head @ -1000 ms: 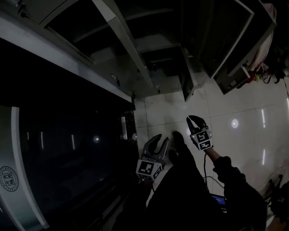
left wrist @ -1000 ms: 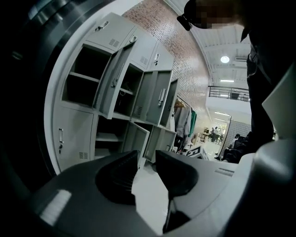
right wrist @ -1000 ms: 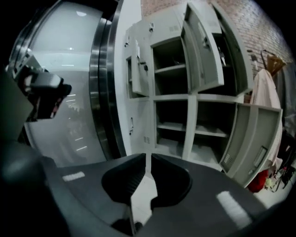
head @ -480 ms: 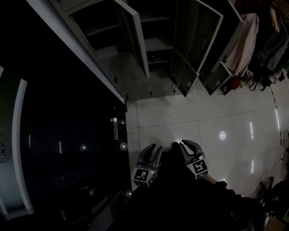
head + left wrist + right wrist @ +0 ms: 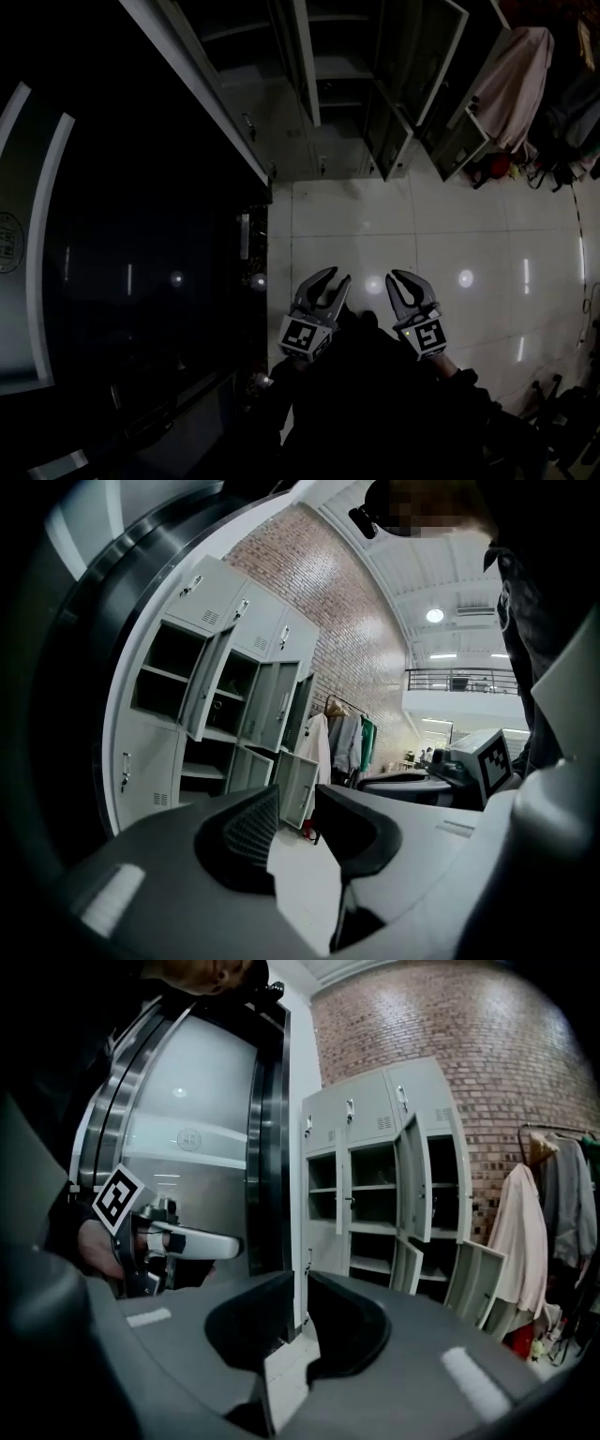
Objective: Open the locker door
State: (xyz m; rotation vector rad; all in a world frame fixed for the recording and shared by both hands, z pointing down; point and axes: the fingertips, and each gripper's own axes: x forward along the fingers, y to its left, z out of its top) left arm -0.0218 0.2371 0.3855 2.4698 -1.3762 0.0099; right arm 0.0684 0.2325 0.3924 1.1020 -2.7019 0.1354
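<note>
A grey metal locker bank (image 5: 309, 141) stands at the far end of the tiled floor. Several of its doors hang open, among them a tall one (image 5: 305, 66) and two low ones (image 5: 394, 141). The top doors (image 5: 352, 1115) and a lower left door (image 5: 141, 766) are closed. My left gripper (image 5: 337, 276) and right gripper (image 5: 405, 278) hover side by side over the floor, well short of the lockers. Each is open with nothing between its jaws, as the left gripper (image 5: 295, 808) and right gripper (image 5: 302, 1288) views show.
A dark curved glass wall with a steel frame (image 5: 141, 281) runs along the left up to the lockers. Clothes (image 5: 520, 75) hang on a rack to the lockers' right, with a red thing (image 5: 492, 167) on the floor below. White floor tiles (image 5: 469, 234) lie ahead.
The head view has swung, so the lockers sit higher in the picture. The right gripper dropped beside the left one, then moved a little apart from it. Both stayed open.
</note>
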